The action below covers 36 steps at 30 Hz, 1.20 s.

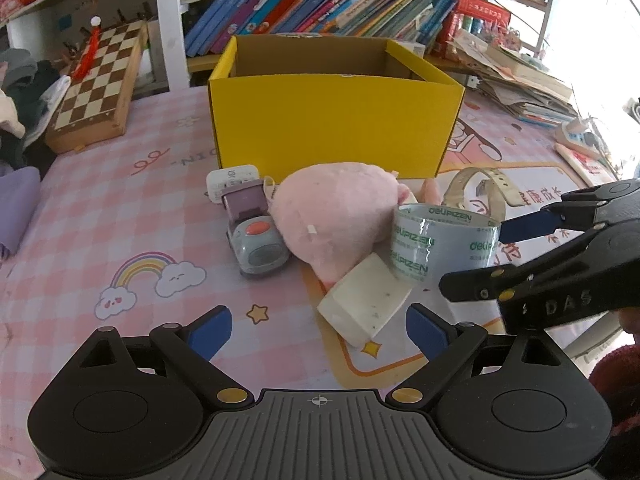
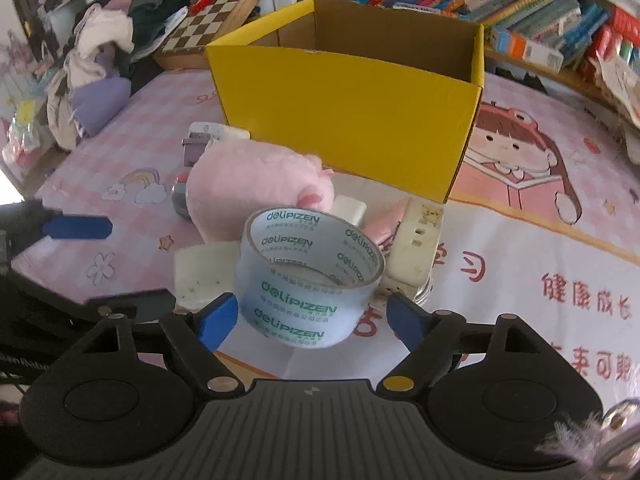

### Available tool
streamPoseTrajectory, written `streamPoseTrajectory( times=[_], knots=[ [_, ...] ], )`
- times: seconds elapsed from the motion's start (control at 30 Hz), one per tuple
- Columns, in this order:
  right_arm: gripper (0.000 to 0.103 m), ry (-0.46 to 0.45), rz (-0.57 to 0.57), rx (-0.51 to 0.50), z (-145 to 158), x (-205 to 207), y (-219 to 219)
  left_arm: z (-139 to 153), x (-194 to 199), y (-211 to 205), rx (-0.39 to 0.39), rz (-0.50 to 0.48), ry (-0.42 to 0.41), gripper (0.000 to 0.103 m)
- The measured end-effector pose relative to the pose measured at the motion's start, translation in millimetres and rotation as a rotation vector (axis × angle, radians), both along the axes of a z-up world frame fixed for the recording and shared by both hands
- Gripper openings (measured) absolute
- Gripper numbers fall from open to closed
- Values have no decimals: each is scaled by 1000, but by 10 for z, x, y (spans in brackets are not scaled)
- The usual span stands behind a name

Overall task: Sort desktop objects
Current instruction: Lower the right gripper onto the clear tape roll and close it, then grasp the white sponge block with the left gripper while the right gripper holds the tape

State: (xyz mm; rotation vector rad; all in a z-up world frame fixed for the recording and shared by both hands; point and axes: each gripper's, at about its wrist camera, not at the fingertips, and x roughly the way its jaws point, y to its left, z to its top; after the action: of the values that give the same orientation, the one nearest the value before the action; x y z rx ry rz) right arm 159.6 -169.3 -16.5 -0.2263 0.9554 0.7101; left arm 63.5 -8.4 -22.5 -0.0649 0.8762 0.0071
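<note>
A clear tape roll (image 2: 308, 280) printed "deliPIZEN" sits between the fingers of my right gripper (image 2: 312, 320), tilted and lifted off the mat; the left pad touches it, the right pad stands slightly off. The roll also shows in the left wrist view (image 1: 440, 240). My left gripper (image 1: 320, 330) is open and empty, low over the mat, near a white eraser block (image 1: 364, 300). A pink plush toy (image 1: 340, 216), a grey toy truck (image 1: 254, 236) and a cream watch strap (image 1: 488, 192) lie before the open yellow box (image 1: 332, 128).
A white card (image 1: 232, 182) lies behind the truck. A chessboard (image 1: 100, 80) leans at the back left beside piled clothes (image 2: 100, 60). Books (image 1: 320, 4) line the shelf behind the box. Stacked papers (image 1: 520, 76) sit at the right.
</note>
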Motion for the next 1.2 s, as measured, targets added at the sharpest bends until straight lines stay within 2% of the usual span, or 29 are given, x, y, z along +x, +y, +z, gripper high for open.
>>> streamPoseTrajectory(
  times=[0.13,0.23,0.47,0.6,0.8,0.93,1.0,1.07,1.2],
  knots=[
    [82,94,-35,114,9,100,-122,14,-12,-59,25,-20,-2,95],
    [81,152,-40,120,-61,140,-110,8,-3,-99,33,-35,0,95],
    [84,187,-80,103,-168,254,-53,1,14,-175,54,-63,-4,95],
    [82,183,-99,95,-194,313,-39,-13,45,-219,67,-85,-10,95],
    [80,160,-131,71,-187,378,-122,-69,147,-318,114,-127,-1,79],
    [80,147,-108,50,-192,370,-157,-152,249,-379,135,-157,17,68],
    [80,138,-95,37,-191,360,-166,-200,292,-408,145,-173,29,67],
    [80,133,-84,28,-191,343,-168,-240,321,-429,151,-186,37,58],
    [80,122,-72,13,-182,306,-175,-289,345,-415,152,-194,48,50]
  ],
)
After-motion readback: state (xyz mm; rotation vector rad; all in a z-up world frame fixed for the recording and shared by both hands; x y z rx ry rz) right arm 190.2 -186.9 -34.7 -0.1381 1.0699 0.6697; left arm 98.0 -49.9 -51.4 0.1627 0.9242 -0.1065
